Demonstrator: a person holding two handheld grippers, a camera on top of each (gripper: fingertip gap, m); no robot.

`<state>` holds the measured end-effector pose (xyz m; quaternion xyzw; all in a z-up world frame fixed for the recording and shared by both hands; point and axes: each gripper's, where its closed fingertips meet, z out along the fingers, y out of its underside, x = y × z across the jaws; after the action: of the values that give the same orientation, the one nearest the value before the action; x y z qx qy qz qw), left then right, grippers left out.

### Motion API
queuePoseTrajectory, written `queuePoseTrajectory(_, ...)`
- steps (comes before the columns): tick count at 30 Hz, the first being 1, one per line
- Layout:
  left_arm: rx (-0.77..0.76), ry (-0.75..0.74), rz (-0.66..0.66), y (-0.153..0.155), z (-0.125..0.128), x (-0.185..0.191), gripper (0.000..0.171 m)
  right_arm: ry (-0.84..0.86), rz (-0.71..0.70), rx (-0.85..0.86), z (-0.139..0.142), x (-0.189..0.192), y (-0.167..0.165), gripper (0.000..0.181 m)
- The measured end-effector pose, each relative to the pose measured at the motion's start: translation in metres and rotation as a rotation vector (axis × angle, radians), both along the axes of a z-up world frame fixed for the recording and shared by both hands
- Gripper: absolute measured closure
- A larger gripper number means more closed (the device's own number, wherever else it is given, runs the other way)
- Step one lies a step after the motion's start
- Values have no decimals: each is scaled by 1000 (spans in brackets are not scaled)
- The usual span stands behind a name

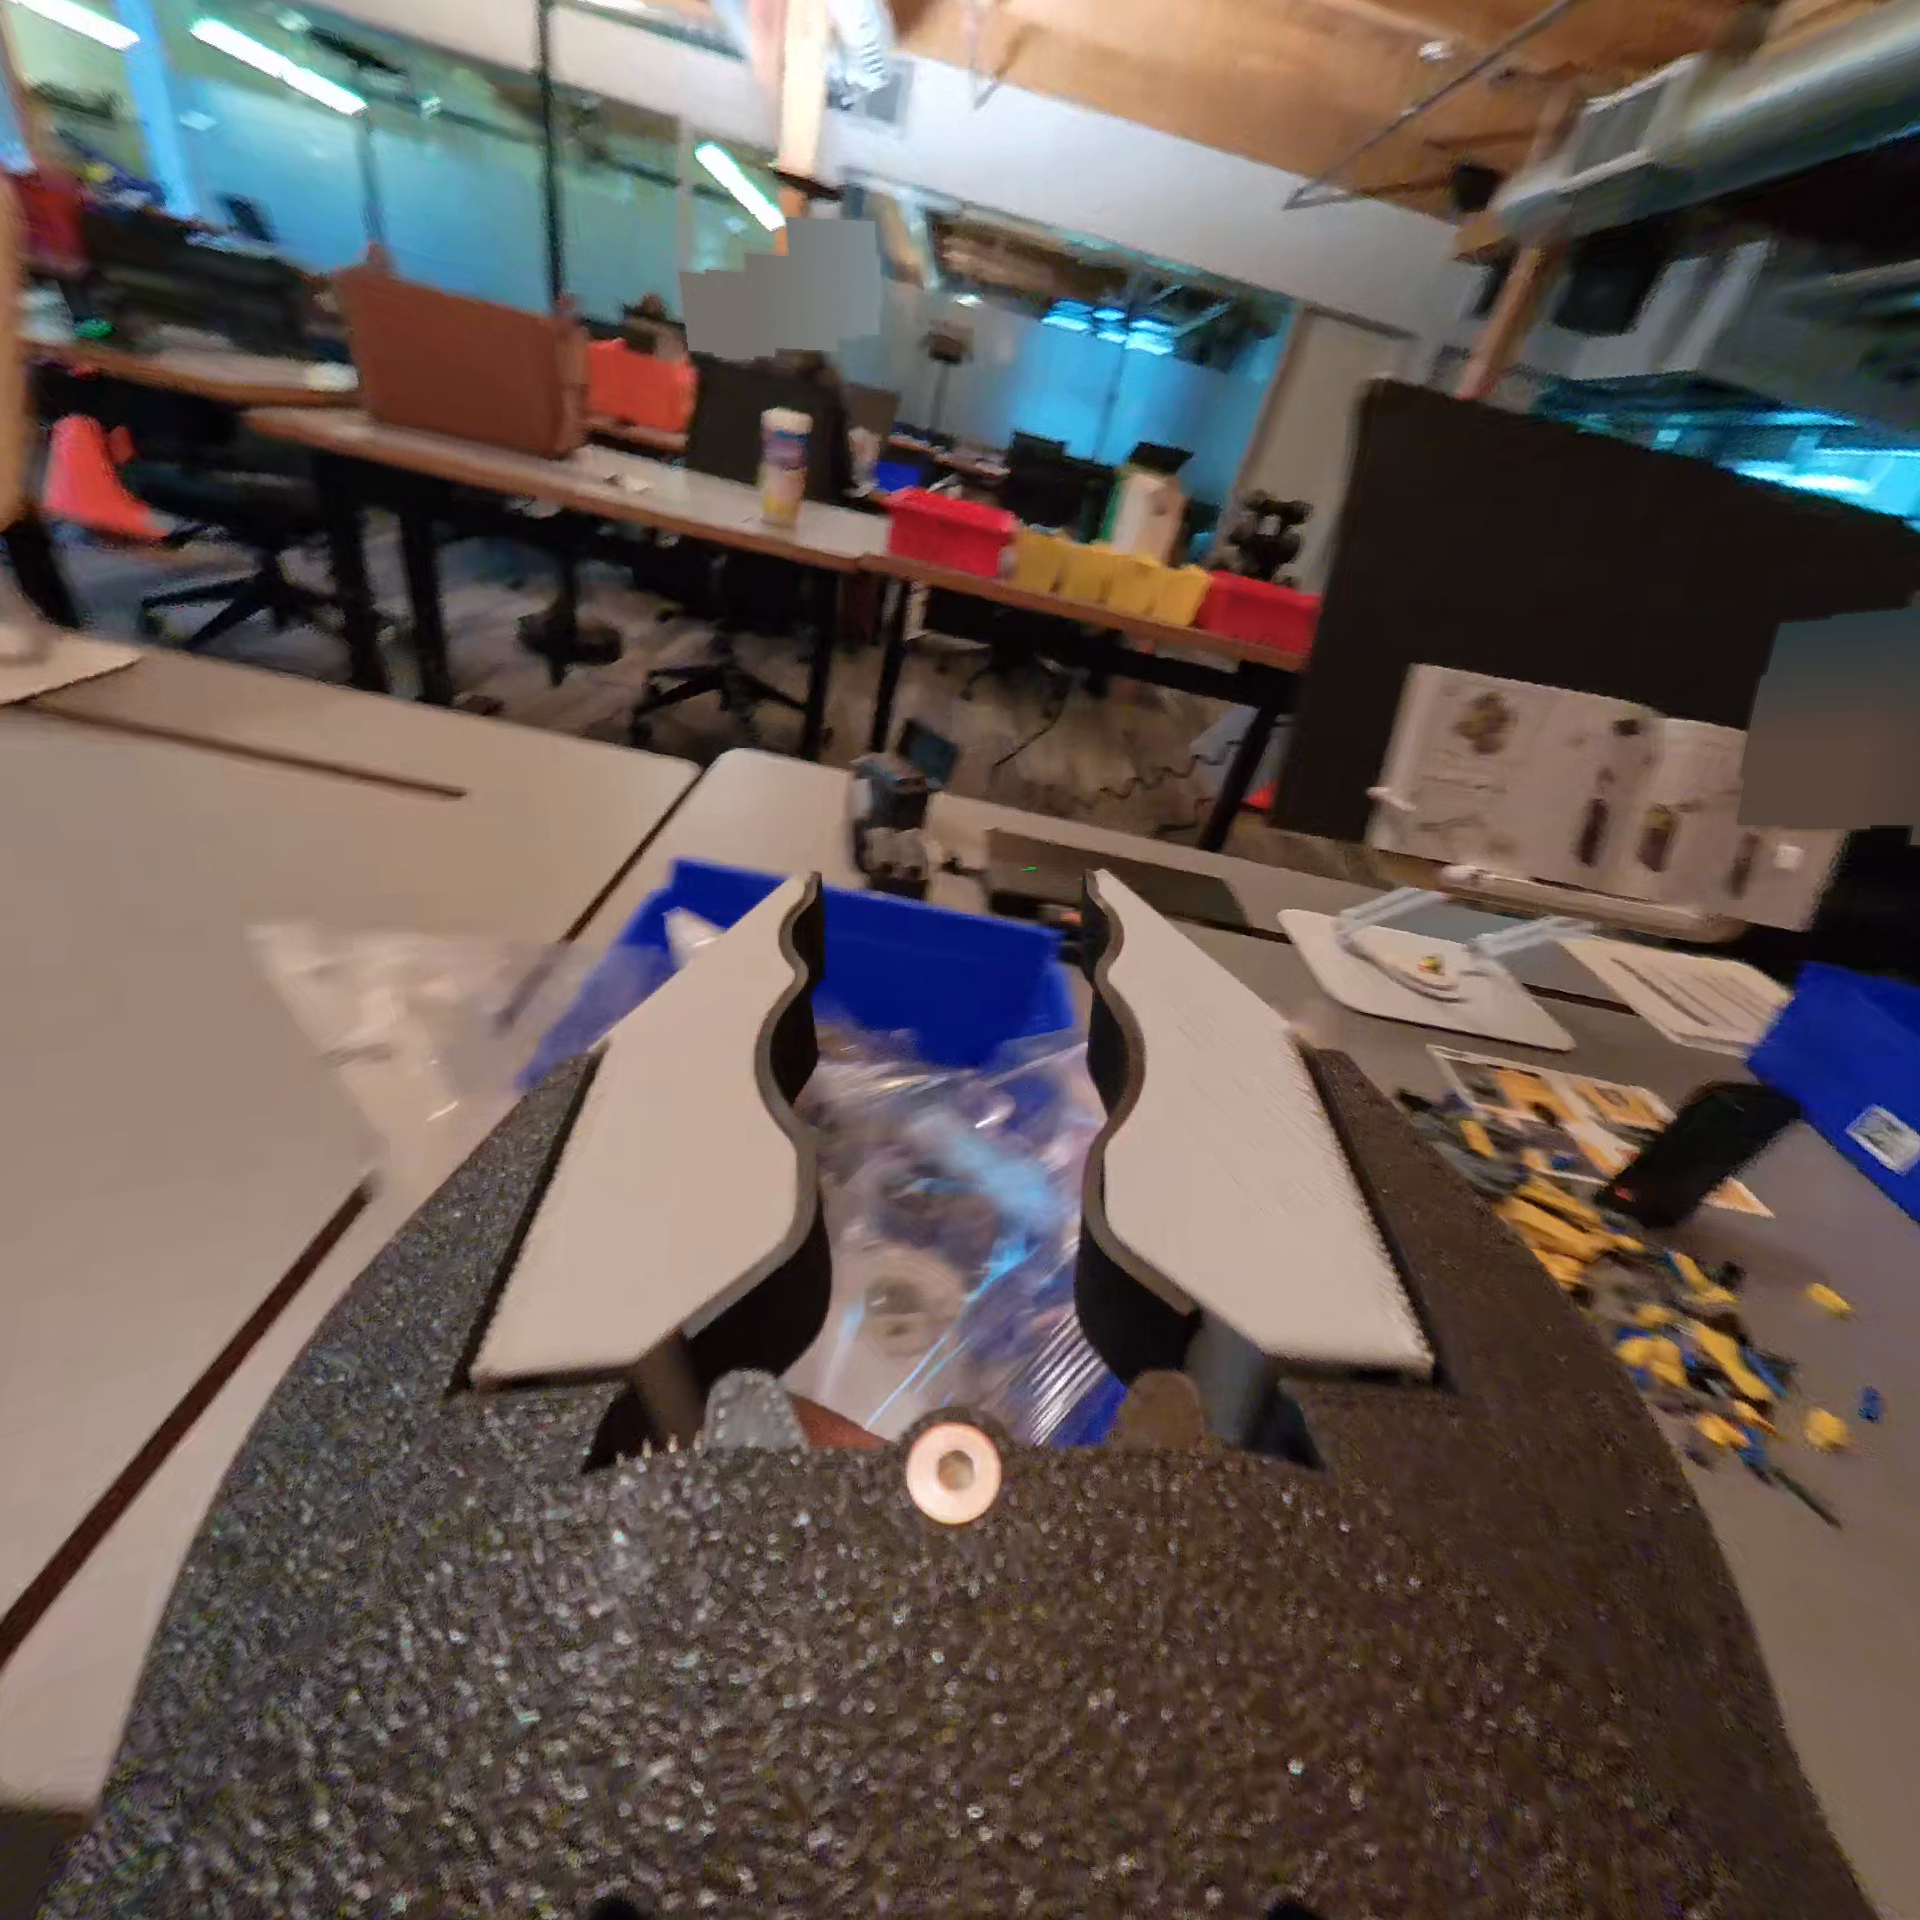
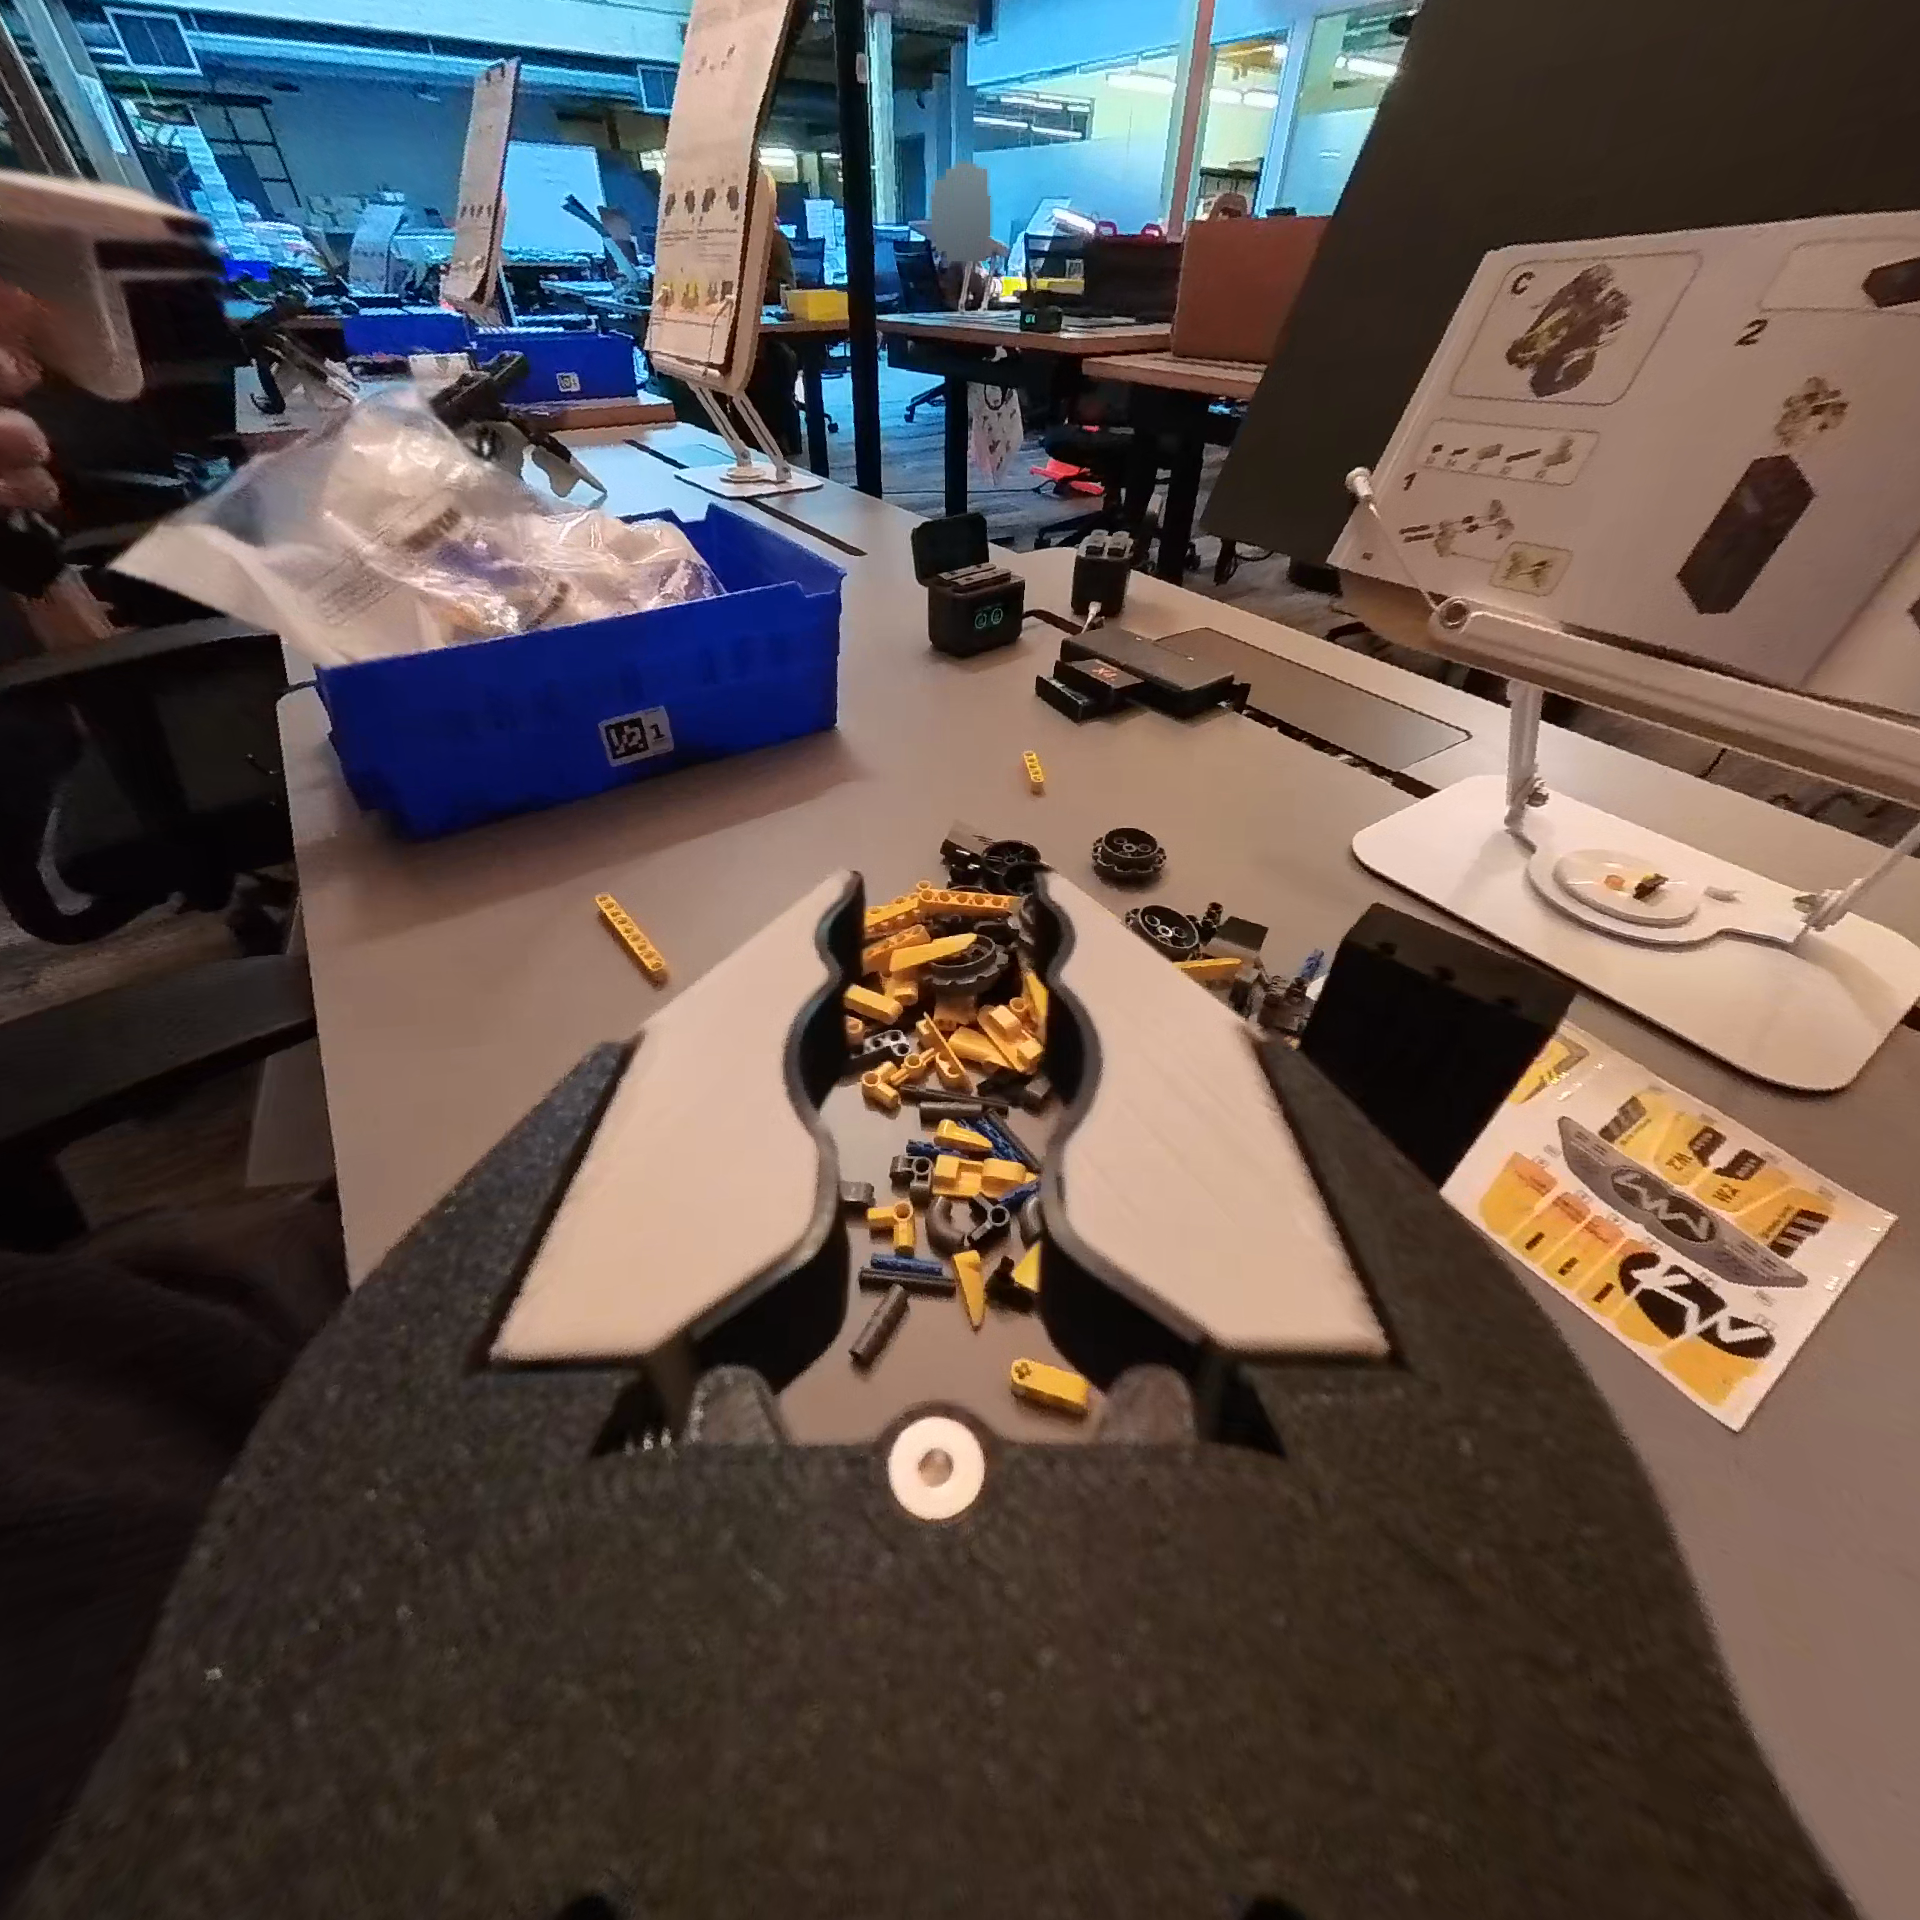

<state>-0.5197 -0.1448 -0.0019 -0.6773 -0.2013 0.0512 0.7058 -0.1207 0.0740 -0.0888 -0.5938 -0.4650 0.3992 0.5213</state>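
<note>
My left gripper [image 1: 952, 891] is open and hovers over a blue bin [image 1: 935, 966] that holds clear plastic bags [image 1: 935, 1174] of small parts. The bags lie below and between its fingers; I cannot tell whether they touch. In the right wrist view the same bin [image 2: 582, 707] stands at the back left, its bags [image 2: 416, 540] spilling over the left rim, with the left gripper [image 2: 73, 281] above them. My right gripper [image 2: 951, 888] is open and empty, low over a loose pile of yellow, black and blue building pieces [image 2: 951, 1049] on the grey table [image 2: 468, 1039].
A sticker sheet [image 2: 1662, 1226] and a black box [image 2: 1434, 1029] lie right of the pile. An instruction booklet [image 2: 1662, 416] rests on a white stand [image 2: 1455, 883] at the right. A black charging case [image 2: 971, 603], a flat black device [image 2: 1143, 675] and a stray yellow beam [image 2: 631, 937] lie farther back. Across from one pair of fingers to the other is roughly 45 cm.
</note>
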Motion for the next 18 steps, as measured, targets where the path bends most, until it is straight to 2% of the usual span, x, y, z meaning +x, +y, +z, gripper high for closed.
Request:
queuePoseTrajectory(2, 12, 41, -107, 23, 13, 45, 124, 4, -7, 4, -1, -1, 0, 150)
queuePoseTrajectory(5, 29, 69, -369, 67, 17, 141, 124, 28, 1, -14, -3, -7, -1, 150)
queuePoseTrajectory(7, 3, 71, -527, 98, -2, 204, 124, 47, 17, -33, -6, -14, -4, 150)
queuePoseTrajectory(9, -96, 71, -632, 128, -45, 247, 124, 61, 37, -57, -12, -22, -8, 150)
queuePoseTrajectory(11, -182, 36, -666, 146, -87, 262, 125, 60, 73, -83, -20, -29, -16, 150)
queuePoseTrajectory(13, -223, 18, -633, 151, -104, 249, 126, 56, 101, -88, -26, -31, -25, 150)
queuePoseTrajectory(15, -172, 5, -543, 145, -91, 216, 126, 47, 117, -66, -32, -32, -31, 151)
queuePoseTrajectory(18, -50, -74, -500, 117, -44, 179, 127, 20, 112, -27, -39, -33, -32, 151)
